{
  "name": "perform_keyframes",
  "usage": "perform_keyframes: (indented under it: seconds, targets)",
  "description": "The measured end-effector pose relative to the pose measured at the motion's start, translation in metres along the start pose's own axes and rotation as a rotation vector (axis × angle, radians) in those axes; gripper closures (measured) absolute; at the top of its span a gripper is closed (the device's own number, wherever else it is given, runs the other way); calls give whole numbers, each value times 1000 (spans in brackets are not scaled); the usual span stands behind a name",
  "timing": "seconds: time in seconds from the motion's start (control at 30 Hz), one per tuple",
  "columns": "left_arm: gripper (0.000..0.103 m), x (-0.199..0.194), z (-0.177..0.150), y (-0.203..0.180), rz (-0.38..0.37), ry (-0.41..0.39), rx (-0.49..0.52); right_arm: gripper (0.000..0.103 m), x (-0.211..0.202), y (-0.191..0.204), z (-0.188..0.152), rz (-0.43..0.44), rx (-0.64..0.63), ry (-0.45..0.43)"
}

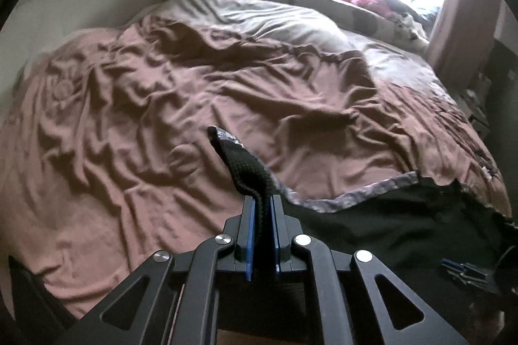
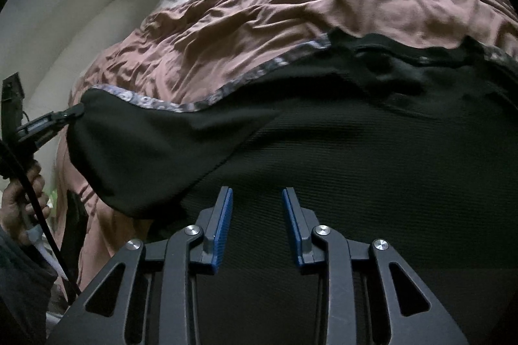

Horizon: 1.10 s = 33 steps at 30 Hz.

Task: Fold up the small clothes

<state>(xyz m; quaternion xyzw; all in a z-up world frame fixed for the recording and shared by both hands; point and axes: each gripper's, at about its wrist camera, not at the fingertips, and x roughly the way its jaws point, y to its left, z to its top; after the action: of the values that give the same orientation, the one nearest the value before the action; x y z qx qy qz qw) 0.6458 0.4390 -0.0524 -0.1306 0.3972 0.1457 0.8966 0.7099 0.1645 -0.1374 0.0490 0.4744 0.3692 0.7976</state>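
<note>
Garment (image 2: pixel 323 131) here is a black ribbed knit piece with a patterned grey trim along its edge, spread over a rumpled pinkish-brown bedspread (image 1: pixel 162 92) near the bed's front edge. Left hand-held gripper (image 1: pixel 263 209) is pinched together on one corner of it, and from the right wrist view you can see that corner pulled up and out to the side, so I'd say this is the very start of a fold: corner lifted, nothing laid over yet. Right hand-held gripper (image 2: pixel 257 199) hangs low over the middle of the black fabric with its pads apart; nothing looks caught between them, though they're close enough to the cloth that I can't swear they aren't brushing it. Next move probably wants the right one to grab or pin the cloth so the left can carry its corner across without dragging the whole thing. Room-wise, loads of open bedspread toward the headboard end; the tight side is the bed's front edge, where the garment already sits.
</note>
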Motion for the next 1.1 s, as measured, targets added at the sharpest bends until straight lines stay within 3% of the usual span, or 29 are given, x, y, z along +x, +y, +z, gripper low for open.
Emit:
perform_keyframes:
  seconds: [0.27, 0.33, 0.4, 0.5, 0.67, 0.73, 0.77, 0.87, 0.93, 1.1]
  targets:
    - [94, -25, 10, -66, -58, -31, 79, 74, -37, -35, -10, -32, 63, -25]
    - [94, -30, 12, -87, -78, -29, 103, 70, -46, -41, -12, -46, 68, -24]
    - [94, -32, 12, -104, -86, -30, 127, 54, -56, -48, -13, -70, 82, -27]
    - [94, -35, 11, -133, -118, -29, 153, 39, -71, -55, -14, -72, 96, -54]
    - [94, -34, 0, -178, -164, -13, 207, 37, -93, -73, -20, -64, 116, -72]
    - [93, -34, -8, -196, -221, 8, 219, 37, -99, -80, -22, -61, 128, -75]
    - [86, -33, -13, -205, -247, 30, 231, 37, -102, -83, -23, -59, 134, -78]
    - [43, -32, -26, -220, -234, 52, 290, 37, -106, -91, -26, -50, 147, -78]
    - [36, -35, -29, -220, -212, 32, 305, 37, -107, -93, -28, -47, 146, -75]
    - [36, -26, -33, -196, -175, 61, 258, 37, -104, -96, -27, -36, 160, -72]
